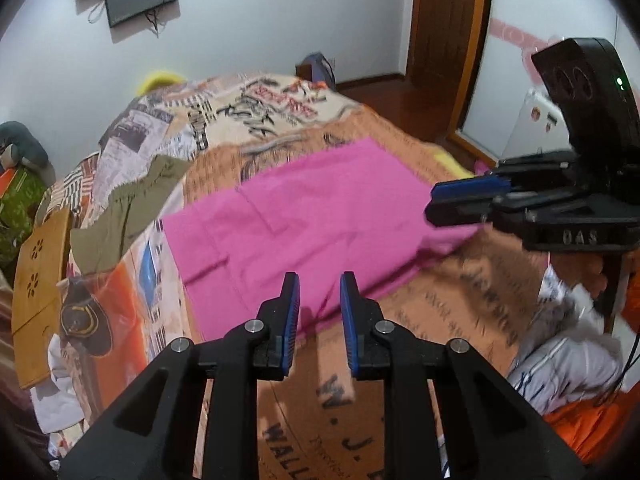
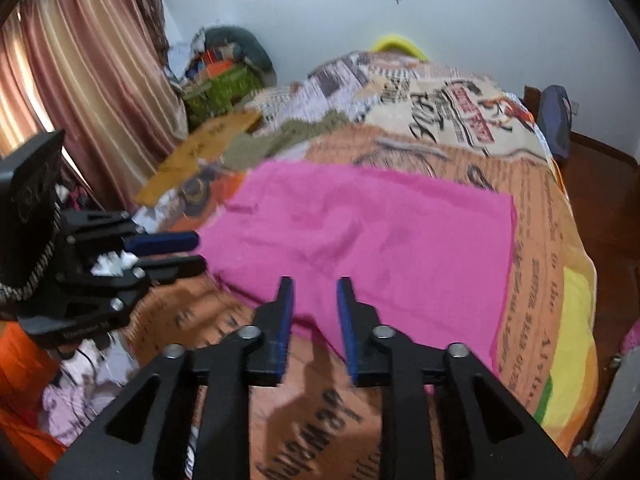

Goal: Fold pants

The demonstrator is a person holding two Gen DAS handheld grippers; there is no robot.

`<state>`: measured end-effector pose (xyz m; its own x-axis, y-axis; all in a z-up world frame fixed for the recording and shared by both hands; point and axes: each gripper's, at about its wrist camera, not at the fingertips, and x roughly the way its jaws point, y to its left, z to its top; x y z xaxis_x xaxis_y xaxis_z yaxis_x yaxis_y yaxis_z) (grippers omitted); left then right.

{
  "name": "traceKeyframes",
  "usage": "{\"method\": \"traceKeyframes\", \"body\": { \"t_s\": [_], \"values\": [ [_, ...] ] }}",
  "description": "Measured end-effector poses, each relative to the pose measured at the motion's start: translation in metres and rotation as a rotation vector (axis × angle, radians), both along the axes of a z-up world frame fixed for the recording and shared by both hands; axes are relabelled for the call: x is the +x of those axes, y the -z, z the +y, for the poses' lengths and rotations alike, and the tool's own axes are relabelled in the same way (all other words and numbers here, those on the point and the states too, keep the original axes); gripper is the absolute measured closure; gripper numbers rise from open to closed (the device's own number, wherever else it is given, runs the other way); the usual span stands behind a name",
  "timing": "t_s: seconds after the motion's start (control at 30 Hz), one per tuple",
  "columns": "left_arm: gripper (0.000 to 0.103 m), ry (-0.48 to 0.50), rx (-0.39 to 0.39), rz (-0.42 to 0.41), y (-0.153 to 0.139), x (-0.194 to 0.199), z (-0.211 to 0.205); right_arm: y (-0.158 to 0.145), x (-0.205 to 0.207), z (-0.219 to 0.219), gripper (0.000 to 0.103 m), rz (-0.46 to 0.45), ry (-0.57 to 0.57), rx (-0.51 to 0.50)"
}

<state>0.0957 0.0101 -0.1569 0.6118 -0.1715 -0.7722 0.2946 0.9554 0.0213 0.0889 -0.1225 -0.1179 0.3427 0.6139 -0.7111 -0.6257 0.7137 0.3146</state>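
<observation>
Blue-padded and black-framed, the left claw (image 1: 319,282) hangs with its jaws slightly parted and nothing between them, just above the near edge of the pink pants (image 1: 304,216), which lie spread flat on a bed under a newspaper-print bedspread (image 1: 460,304). The right claw (image 2: 314,286) hovers likewise over that near edge, narrowly spread and empty; in the left wrist view it comes in from the right beside the cloth's right-hand corner. Both claws sit side by side on the near side, pointing downward and across the garment, so the pants lie straight ahead of each. The cloth's long axis runs left to right across both views, and each hand is nearer its own end. Beyond the far edge an olive garment (image 1: 120,208) lies close to the pants' far left corner, with a wooden board (image 1: 38,284) at the bed's left edge. Bare bedspread opens on the right and toward the wall, probably room enough for a fold away from the person.
</observation>
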Motion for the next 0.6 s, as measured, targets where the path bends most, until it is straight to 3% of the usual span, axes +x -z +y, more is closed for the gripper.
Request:
{"method": "traceKeyframes", "body": {
  "t_s": [0.07, 0.17, 0.33, 0.43, 0.6],
  "values": [
    [0.084, -0.02, -0.013, 0.0, 0.0, 0.012, -0.001, -0.004, 0.004, 0.007, 0.066, -0.017, 0.009, 0.016],
    [0.084, -0.046, -0.033, 0.037, 0.013, 0.031, 0.001, 0.003, 0.011, 0.023, 0.066, -0.022, 0.005, 0.006],
    [0.084, -0.115, -0.061, 0.148, 0.053, 0.051, 0.014, 0.039, 0.021, 0.038, 0.066, 0.063, -0.008, -0.055],
    [0.083, -0.127, -0.101, 0.161, 0.061, 0.043, 0.027, 0.058, 0.02, 0.033, 0.066, 0.097, -0.011, -0.095],
    [0.083, -0.155, -0.084, 0.151, 0.056, 0.025, 0.047, 0.058, 0.016, 0.003, 0.066, 0.077, 0.039, -0.112]
  ]
}}
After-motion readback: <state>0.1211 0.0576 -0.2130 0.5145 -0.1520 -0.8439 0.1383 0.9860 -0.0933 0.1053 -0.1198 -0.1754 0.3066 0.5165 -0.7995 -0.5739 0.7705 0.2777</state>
